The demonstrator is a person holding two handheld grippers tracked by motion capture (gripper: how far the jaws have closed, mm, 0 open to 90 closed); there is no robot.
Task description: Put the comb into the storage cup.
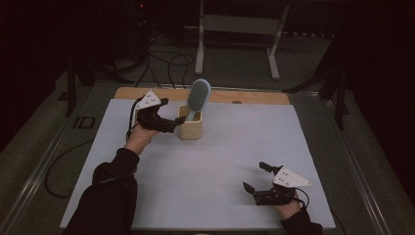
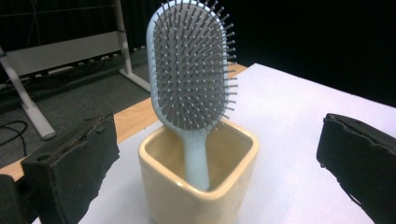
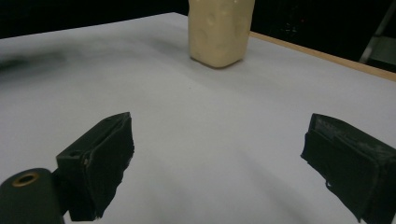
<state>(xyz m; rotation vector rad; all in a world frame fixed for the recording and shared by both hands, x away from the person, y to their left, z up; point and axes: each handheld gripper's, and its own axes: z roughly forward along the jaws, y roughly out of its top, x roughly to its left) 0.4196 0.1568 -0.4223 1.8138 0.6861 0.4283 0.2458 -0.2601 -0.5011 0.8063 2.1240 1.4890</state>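
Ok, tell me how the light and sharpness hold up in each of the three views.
High view: dim, surroundings nearly black, white table the one bright area, detail soft. Left gripper view: hairbrush and cream cup fairly sharp and evenly lit. Right gripper view: the cup cut off at the top edge, a blurred dark smear at far left.

Dim light, dark surroundings, slight blur

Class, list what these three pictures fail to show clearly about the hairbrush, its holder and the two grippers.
- Hairbrush: handle's lower end hidden inside the cream holder, left gripper view.
- Holder: top cut off by the upper edge, right gripper view; its base cut off by the bottom edge, left gripper view.
- Left gripper: high view too small to tell whether its fingers touch the holder.
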